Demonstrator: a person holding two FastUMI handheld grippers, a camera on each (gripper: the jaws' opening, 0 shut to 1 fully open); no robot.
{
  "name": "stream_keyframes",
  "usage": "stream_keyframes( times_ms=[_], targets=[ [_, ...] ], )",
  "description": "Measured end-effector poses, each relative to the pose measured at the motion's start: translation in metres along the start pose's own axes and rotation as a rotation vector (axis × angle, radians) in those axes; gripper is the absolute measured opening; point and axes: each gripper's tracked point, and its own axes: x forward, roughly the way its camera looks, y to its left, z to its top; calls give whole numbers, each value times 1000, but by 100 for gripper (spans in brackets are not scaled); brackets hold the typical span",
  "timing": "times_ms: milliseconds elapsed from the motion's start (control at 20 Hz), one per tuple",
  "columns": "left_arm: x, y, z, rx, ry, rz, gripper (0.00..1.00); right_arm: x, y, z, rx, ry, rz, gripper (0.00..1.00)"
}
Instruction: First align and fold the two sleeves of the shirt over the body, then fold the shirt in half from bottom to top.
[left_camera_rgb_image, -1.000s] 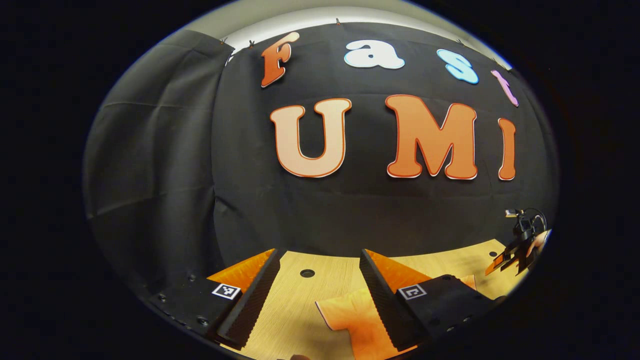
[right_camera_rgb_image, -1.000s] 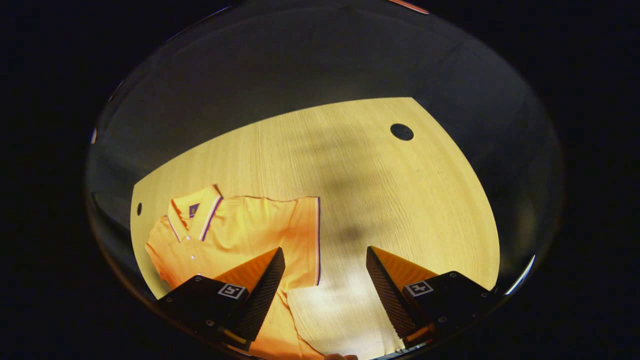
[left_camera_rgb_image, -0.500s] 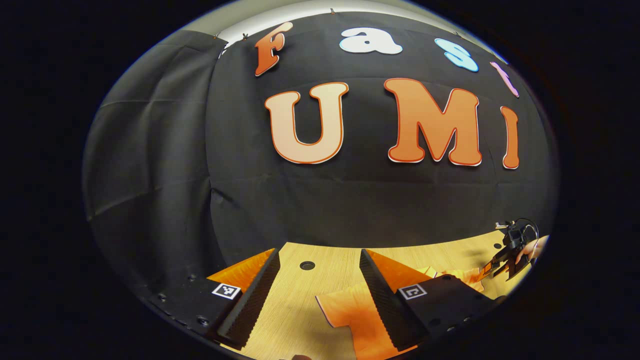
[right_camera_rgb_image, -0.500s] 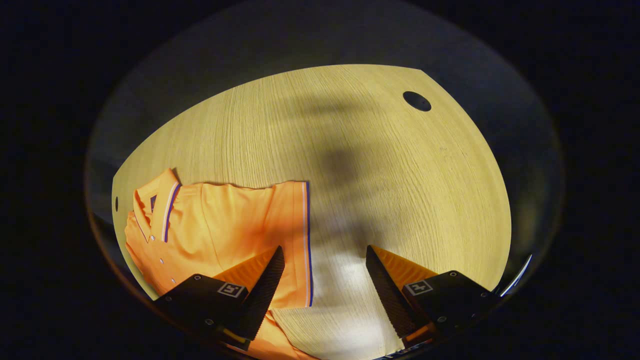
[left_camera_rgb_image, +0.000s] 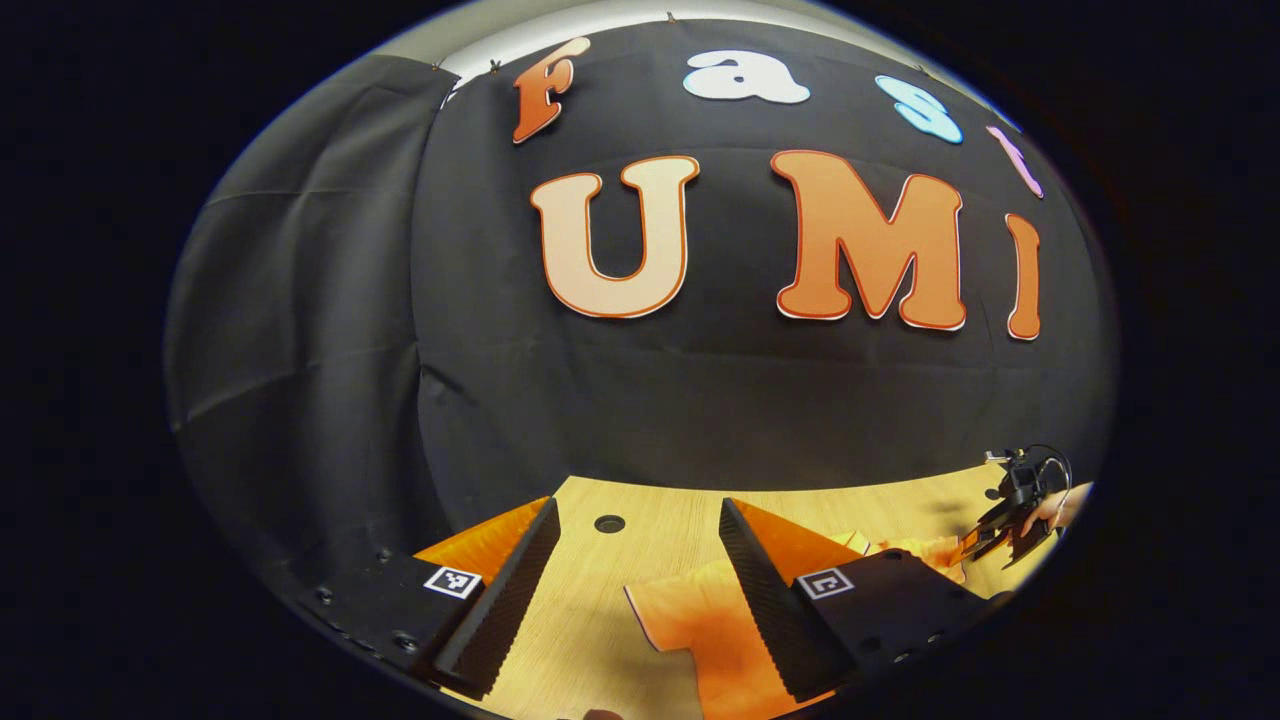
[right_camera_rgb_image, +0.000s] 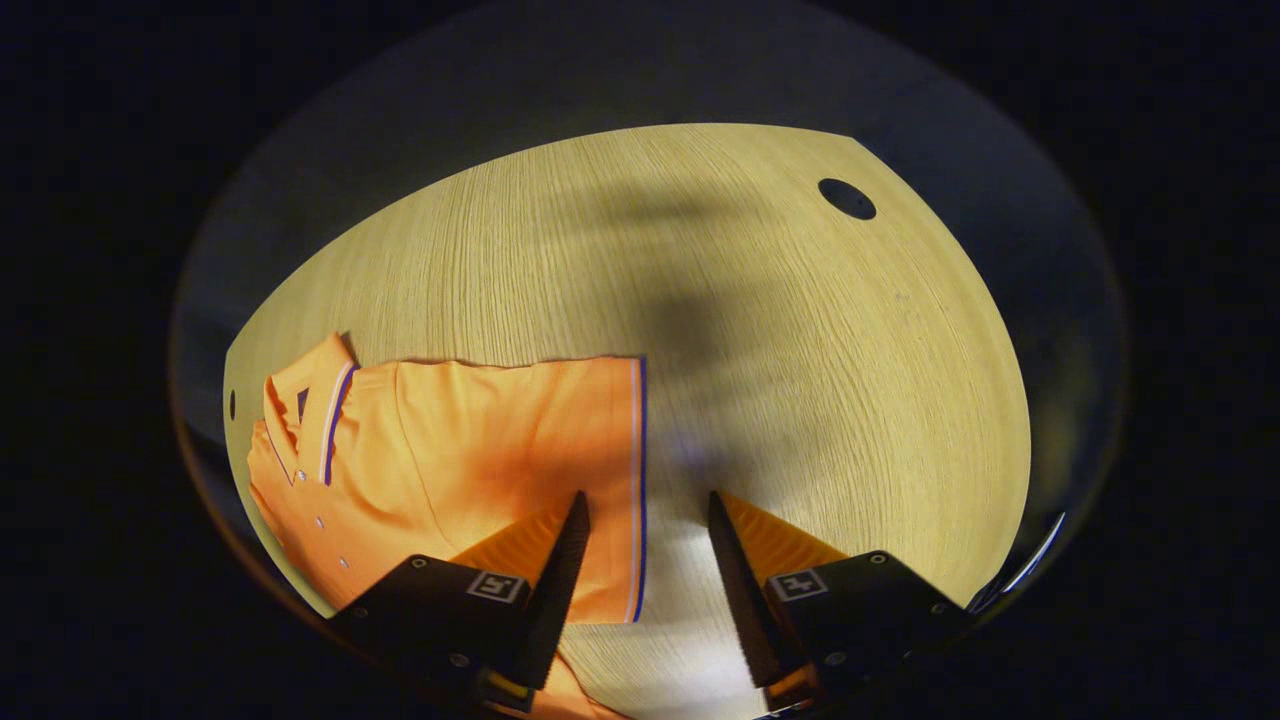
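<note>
One orange shirt (right_camera_rgb_image: 450, 450) lies flat on the wooden table (right_camera_rgb_image: 800, 350).

Matt cloth shirt (right_camera_rgb_image: 450, 470) on matt wood-grain table (right_camera_rgb_image: 800, 380).

A pale wood-grain table (right_camera_rgb_image: 760, 330) carries everything here. An orange polo shirt (right_camera_rgb_image: 450, 450) lies flat on it, spread out, with its collar (right_camera_rgb_image: 318, 400) toward the table's far left edge in the right gripper view and one short sleeve (right_camera_rgb_image: 600, 440) stretched out sideways, its cuff trimmed with a thin dark stripe. A small round hole (right_camera_rgb_image: 846, 198) sits in the tabletop near the far corner, well apart from the shirt. From the left gripper view, the other sleeve (left_camera_rgb_image: 690, 620) lies flat on the wood, with another hole (left_camera_rgb_image: 609, 523) near the back edge.
</note>
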Motion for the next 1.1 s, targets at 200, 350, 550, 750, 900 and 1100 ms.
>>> stream_keyframes(
  times_ms=[200,350,550,750,900,1100],
  targets=[
    [-7,9,0,1,-4,8,99,-3,8,-3,45,11,5,32],
    [-10,15,-2,-9,-3,13,98,0,13,-6,32,-10,17,14],
    [-15,25,-2,-9,-9,19,99,6,19,-8,61,-31,55,0],
    [-21,32,-1,-2,-10,16,98,-12,16,-14,54,-60,51,0],
    [-27,41,3,-5,-21,22,98,-37,26,-8,63,-101,77,0],
    [-35,53,6,-21,-37,21,98,-82,37,5,3,-191,81,0]
  ],
)
